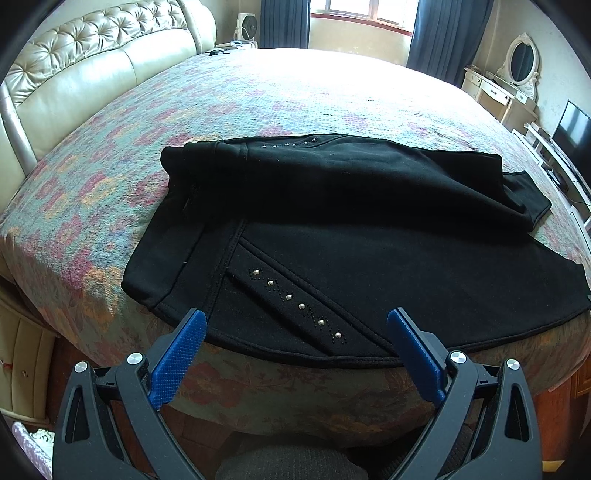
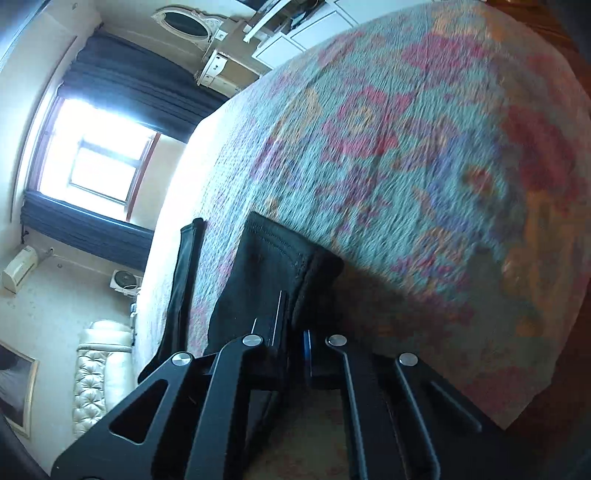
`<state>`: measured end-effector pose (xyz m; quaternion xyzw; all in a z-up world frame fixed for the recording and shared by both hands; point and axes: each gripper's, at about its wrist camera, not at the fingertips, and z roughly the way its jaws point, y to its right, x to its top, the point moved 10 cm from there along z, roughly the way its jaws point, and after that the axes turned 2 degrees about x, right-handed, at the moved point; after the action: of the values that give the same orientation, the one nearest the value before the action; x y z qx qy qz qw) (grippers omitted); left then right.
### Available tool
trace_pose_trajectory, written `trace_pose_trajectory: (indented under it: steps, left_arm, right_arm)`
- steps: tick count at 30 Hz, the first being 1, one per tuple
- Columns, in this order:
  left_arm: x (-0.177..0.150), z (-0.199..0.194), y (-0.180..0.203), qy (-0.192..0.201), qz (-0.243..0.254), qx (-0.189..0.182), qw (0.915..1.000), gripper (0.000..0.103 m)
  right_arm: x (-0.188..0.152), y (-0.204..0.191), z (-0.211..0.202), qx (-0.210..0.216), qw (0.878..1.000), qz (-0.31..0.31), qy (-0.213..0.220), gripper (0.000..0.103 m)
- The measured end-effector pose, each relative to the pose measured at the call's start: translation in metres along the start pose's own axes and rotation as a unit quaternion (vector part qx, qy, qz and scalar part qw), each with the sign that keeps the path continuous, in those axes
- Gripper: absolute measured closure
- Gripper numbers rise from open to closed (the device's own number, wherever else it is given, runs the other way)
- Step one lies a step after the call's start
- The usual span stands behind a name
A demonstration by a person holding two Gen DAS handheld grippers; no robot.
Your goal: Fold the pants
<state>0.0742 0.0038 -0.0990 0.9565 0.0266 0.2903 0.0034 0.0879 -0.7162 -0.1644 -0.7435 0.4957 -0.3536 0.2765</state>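
Note:
Black pants (image 1: 332, 236) with a studded pocket trim lie on the floral bedspread (image 1: 258, 103), waistband toward the near edge, one leg folded over on top. My left gripper (image 1: 295, 328) is open just above the near waistband edge, its blue pads (image 1: 177, 362) either side of the studs, holding nothing. In the right wrist view, rolled sideways and blurred, my right gripper (image 2: 295, 314) is shut on a hem of the black pants (image 2: 269, 266), lifted over the bedspread (image 2: 406, 166). A second strip of black cloth (image 2: 184, 288) lies to the left.
A cream tufted headboard (image 1: 92, 62) stands at the far left. A window with dark curtains (image 1: 439, 33) is behind the bed. A white dresser with an oval mirror (image 1: 521, 59) and a TV (image 1: 572, 133) stand at the right.

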Motion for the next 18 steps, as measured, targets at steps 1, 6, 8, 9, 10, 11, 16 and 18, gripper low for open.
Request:
trace_pose_trajectory:
  steps: [1, 6, 8, 9, 10, 11, 16, 18]
  left_arm:
    - [0.001, 0.0, 0.0, 0.0, 0.001, -0.001, 1.0, 0.006]
    - [0.004, -0.003, -0.003, -0.002, 0.006, -0.01, 0.9999, 0.006]
    - [0.007, -0.005, -0.007, -0.009, 0.001, -0.028, 0.9996, 0.006]
    - [0.01, -0.007, -0.008, -0.011, -0.002, -0.038, 0.9992, 0.006]
    - [0.015, -0.009, -0.011, -0.012, -0.004, -0.051, 0.9986, 0.006]
    - [0.02, -0.01, -0.013, -0.014, -0.004, -0.063, 0.9979, 0.006]
    - [0.054, 0.001, -0.047, -0.019, -0.017, -0.105, 0.9942, 0.006]
    - [0.069, 0.014, -0.068, -0.025, -0.027, -0.1, 0.9943, 0.006]
  right_arm:
    - [0.001, 0.008, 0.001, -0.02, 1.0, -0.008, -0.005, 0.098]
    - [0.0, 0.026, -0.006, 0.012, 0.999, 0.041, 0.0, 0.088]
    - [0.007, 0.032, -0.02, -0.009, 0.998, 0.054, 0.027, 0.076]
    - [0.012, 0.034, -0.03, -0.027, 0.997, 0.055, 0.045, 0.063]
    - [0.017, 0.031, -0.04, -0.048, 0.995, 0.053, 0.067, 0.055]
    - [0.022, 0.024, -0.048, -0.06, 0.994, 0.04, 0.085, 0.041]
    - [-0.001, -0.075, -0.032, -0.033, 0.993, -0.099, 0.056, 0.033]
    - [-0.028, -0.117, -0.015, -0.012, 0.989, -0.143, 0.029, 0.028]
